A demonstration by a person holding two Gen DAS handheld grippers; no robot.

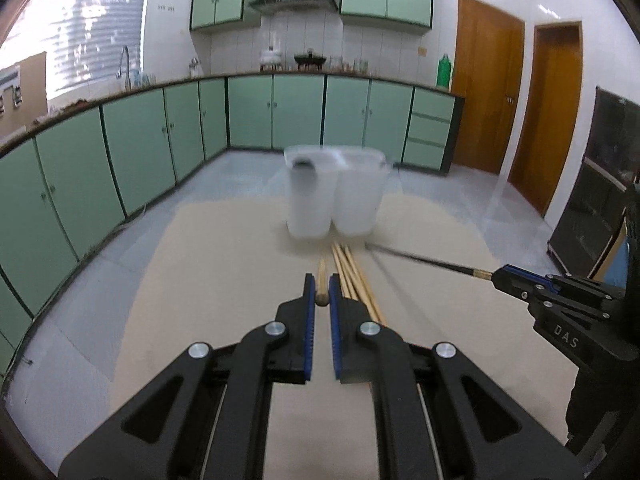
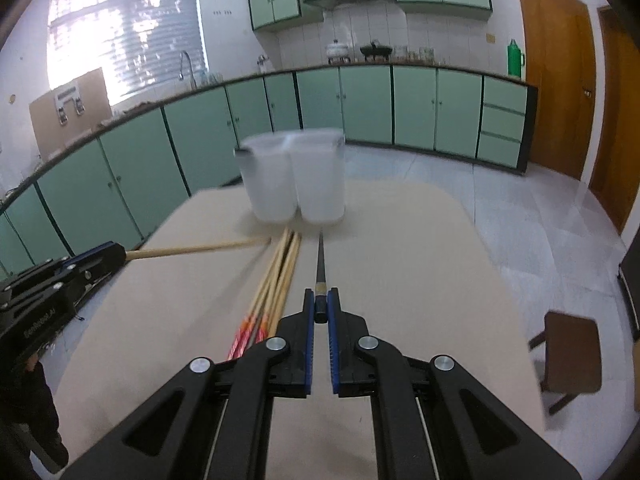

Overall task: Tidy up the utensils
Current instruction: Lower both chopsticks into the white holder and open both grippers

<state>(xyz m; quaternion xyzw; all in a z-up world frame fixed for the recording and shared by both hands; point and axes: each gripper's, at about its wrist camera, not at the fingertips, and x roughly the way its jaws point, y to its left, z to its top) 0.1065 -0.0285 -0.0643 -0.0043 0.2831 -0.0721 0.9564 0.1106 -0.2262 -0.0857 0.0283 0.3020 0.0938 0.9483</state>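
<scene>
Green kitchen, beige tabletop (image 2: 400, 260): each gripper's fingers clamp one chopstick by its end, tips aimed at the holder (image 1: 334, 194) for dropping in.

The left gripper (image 1: 321, 285) and right gripper (image 2: 320, 299) are matt black plastic with ridged blue pads and bright metal pivot pins. One pale wooden chopstick (image 2: 192, 249) and the loose bamboo-coloured chopsticks (image 2: 282, 264) look smooth and unvarnished, some with glossy red-painted ends, while the black chopstick (image 2: 321, 264) has a dark satin finish. The twin-cup holder (image 1: 334, 192) is frosted translucent plastic, standing on a matt beige tabletop (image 1: 224, 264)
</scene>
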